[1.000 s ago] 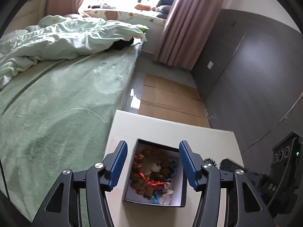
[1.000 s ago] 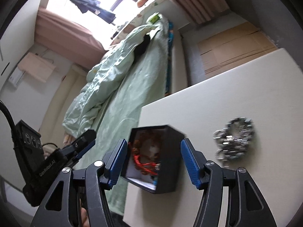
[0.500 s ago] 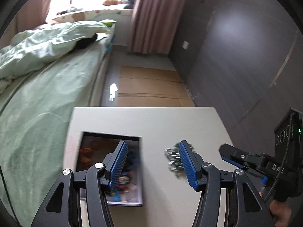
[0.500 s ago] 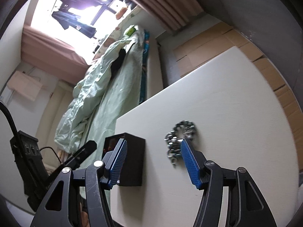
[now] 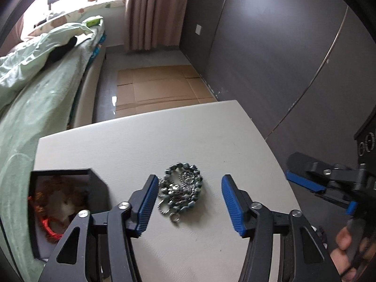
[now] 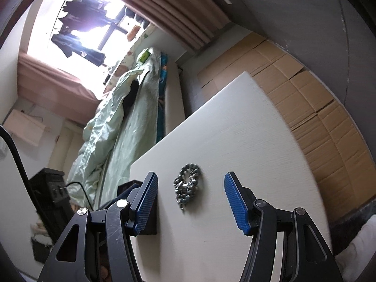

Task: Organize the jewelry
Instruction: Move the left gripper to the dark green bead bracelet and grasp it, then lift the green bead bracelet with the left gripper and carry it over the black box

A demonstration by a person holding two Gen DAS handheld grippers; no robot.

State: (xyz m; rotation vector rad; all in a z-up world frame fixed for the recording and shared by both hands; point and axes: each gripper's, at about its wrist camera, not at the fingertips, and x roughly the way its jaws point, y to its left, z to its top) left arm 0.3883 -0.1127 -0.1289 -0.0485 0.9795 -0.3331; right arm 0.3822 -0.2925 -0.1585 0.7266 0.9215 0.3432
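Both grippers are hanging over the white table (image 5: 188,141) now, and each is framing the same target: the silver bracelet (image 5: 181,191), lying in a loose heap on the bare tabletop. The left gripper (image 5: 186,202) is holding its blue jaws wide apart with nothing between them but air, the bracelet sitting just ahead and closer to its left finger, so this looks like a line-up for a pick. The right gripper (image 6: 190,202) is also spread wide and carrying nothing, the bracelet (image 6: 187,188) lying ahead between its fingers. Off to the left of the left gripper, the black box (image 5: 68,202) is sitting open on the table's edge, already holding a tangle of brown beads and red cord; the rest is too dim to sort out. My guess is the bracelet is going in there next.
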